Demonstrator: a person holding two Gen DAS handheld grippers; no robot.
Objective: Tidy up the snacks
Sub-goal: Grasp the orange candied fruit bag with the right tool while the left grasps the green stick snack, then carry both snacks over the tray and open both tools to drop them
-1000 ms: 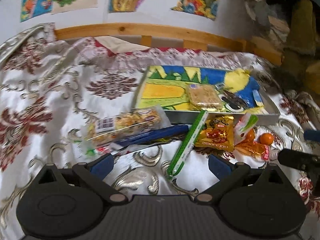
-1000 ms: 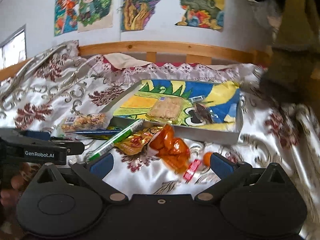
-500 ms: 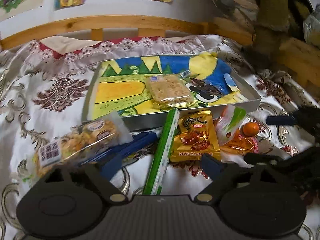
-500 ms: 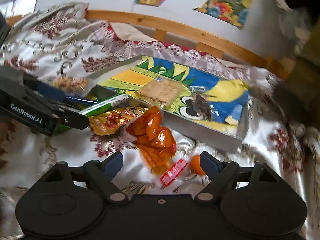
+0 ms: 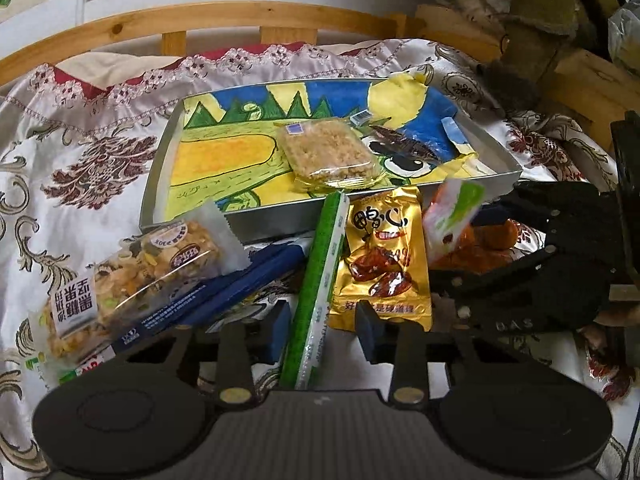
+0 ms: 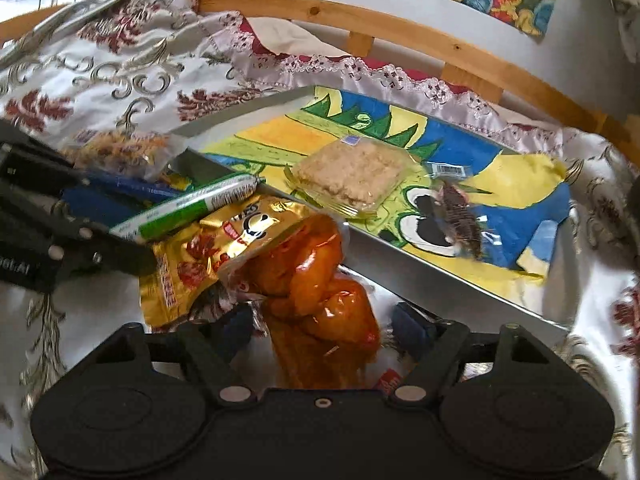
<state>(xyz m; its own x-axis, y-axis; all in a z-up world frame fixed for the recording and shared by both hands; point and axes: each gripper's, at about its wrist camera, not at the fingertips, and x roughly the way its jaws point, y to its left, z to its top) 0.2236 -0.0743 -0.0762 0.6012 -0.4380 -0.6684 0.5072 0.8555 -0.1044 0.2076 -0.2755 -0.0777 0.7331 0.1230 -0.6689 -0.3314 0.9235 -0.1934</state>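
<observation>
A metal tray (image 5: 154,184) lined with a bright drawing holds a rice-cake packet (image 5: 328,154) and a small dark snack (image 5: 404,146). In front of it lie a green stick packet (image 5: 316,292), a gold packet (image 5: 382,256), an orange packet (image 6: 316,304), a nut bar (image 5: 132,276) and a blue packet (image 5: 224,288). My left gripper (image 5: 322,330) is open, its fingers on either side of the green stick's near end. My right gripper (image 6: 324,324) is open around the orange packet, with gaps on both sides.
The patterned satin cloth (image 5: 80,152) covers the surface, and a wooden rail (image 5: 200,20) runs behind it. Cluttered wooden pieces (image 5: 580,72) stand at the back right. The right gripper's black body (image 5: 560,264) sits close to the right of the left one.
Both grippers have moved forward and down onto the snack pile. The left fingers have narrowed around the green stick; the right fingers have come in around the orange packet.
</observation>
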